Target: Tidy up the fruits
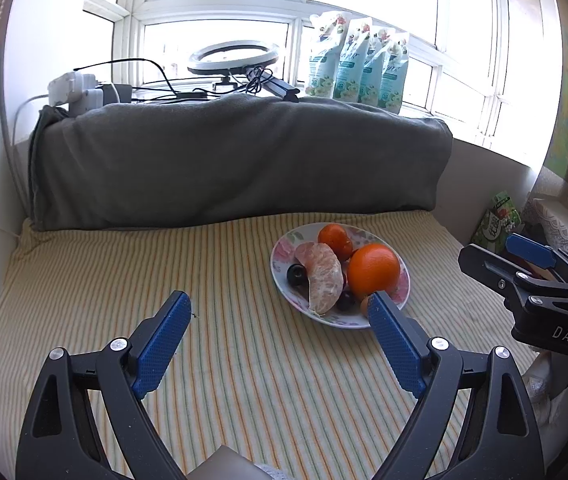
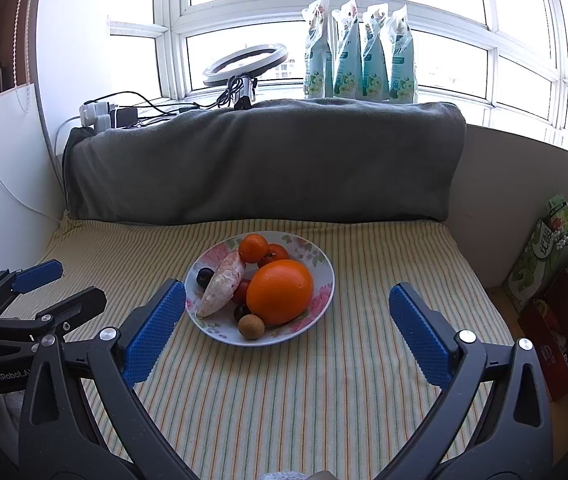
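1. Striped cloth [image 2: 324, 380] covers the worktop, and on it sits the floral plate [image 2: 320, 256] that carries every fruit: a large orange [image 2: 279, 292], two small tangerines [image 2: 253, 247], a peeled citrus piece [image 2: 221, 286], dark grapes [image 2: 203, 277] and a small brown longan [image 2: 252, 326].
2. Both claws are spread wide and hold nothing. In the right wrist view the right claw [image 2: 287, 306] frames the plate; the left claw [image 2: 39, 288] hovers at 9 o'clock of the plate, well apart from it.
3. Risk: the fruits lie heaped and touching, so pinching the large orange could nudge the longan or the grapes off the shallow rim, and round fruit would probably roll across the cloth.
4. Risk: the peeled piece looks soft; a hard squeeze may crush it or tear it.
5. Risk: the plate rests on soft fabric, so pressing down on its rim may tip it.
6. Only the right wrist view shows the longan whole, at the plate's 6 o'clock edge, and both tangerines; in the left wrist view the left claw's right finger [image 1: 394, 344] covers most of the longan, and only one tangerine shows.
7. Only the left wrist view shows the peeled piece's broad segmented face [image 1: 324, 276].
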`<state>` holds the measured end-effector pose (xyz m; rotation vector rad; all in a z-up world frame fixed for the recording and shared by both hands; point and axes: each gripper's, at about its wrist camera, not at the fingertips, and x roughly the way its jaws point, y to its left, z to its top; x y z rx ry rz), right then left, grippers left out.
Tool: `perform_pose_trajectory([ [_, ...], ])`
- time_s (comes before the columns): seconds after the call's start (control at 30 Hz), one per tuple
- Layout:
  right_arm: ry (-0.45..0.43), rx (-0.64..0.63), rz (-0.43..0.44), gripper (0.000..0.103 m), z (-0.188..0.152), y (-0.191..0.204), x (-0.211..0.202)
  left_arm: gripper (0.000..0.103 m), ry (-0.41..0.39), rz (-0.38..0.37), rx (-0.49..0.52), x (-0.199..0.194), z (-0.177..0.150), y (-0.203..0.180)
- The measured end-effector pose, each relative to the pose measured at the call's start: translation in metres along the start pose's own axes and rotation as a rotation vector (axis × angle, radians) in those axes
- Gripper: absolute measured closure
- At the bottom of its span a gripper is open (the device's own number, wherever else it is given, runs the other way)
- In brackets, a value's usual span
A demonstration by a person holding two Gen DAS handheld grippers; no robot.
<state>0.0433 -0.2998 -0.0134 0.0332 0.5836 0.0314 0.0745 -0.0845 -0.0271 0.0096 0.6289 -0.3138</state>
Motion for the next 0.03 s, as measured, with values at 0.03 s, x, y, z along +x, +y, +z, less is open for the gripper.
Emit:
perform_pose_trajectory([
  [0.03, 0.001, 0.0, 0.0, 0.0, -0.0003, 0.0001, 0.0001, 0.013, 0.003, 0.0, -0.003, 0.0004, -0.0002, 0.0008],
])
